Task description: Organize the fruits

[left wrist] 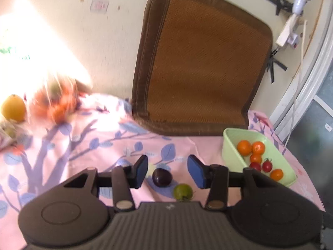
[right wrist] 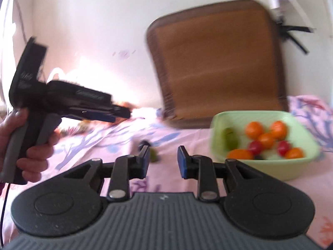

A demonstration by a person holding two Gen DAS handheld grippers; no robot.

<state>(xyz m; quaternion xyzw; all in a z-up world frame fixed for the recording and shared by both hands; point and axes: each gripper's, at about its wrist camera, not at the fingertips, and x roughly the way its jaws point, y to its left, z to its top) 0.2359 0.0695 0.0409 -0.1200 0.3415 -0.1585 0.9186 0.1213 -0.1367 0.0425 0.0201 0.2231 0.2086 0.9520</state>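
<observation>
surface is a bed or worktop under a pink cloth point(left wrist: 87, 137) printed with blue leaves and purple branches; cannot tell which, the cloth hides it. its left part is washed out by sunlight.

brown woven mat point(left wrist: 204, 66) leans upright against the wall, lower edge on the cloth; smeared by blur in the right wrist view.

left tool point(left wrist: 166, 171): jaws apart, nothing clamped. in the right wrist view it shows from the side, held by a hand point(right wrist: 25, 143) cut off at the frame edge, tips blurred.

right tool point(right wrist: 163, 160): jaws apart, nothing between the pads.

pale green tub point(left wrist: 229, 145) sits on the cloth at the right, just in front of the mat, long axis running away from the camera and slightly right. it holds orange and red cherry tomatoes point(left wrist: 257, 157); the near corner is cut off by the left tool's body. the right wrist view also shows a green fruit point(right wrist: 230, 138) inside against the left wall, blurred.

yellow fruit point(left wrist: 13, 108) at far left, beside a blurred, overexposed orange heap point(left wrist: 56, 104) that cannot be made out.

dark plum point(left wrist: 162, 177) lies on the cloth between the left tool's pads, touching neither.

green tomato point(left wrist: 183, 191) lies just beside the plum, nearer the camera, stem end toward the tool body, lower edge hidden by it.
</observation>
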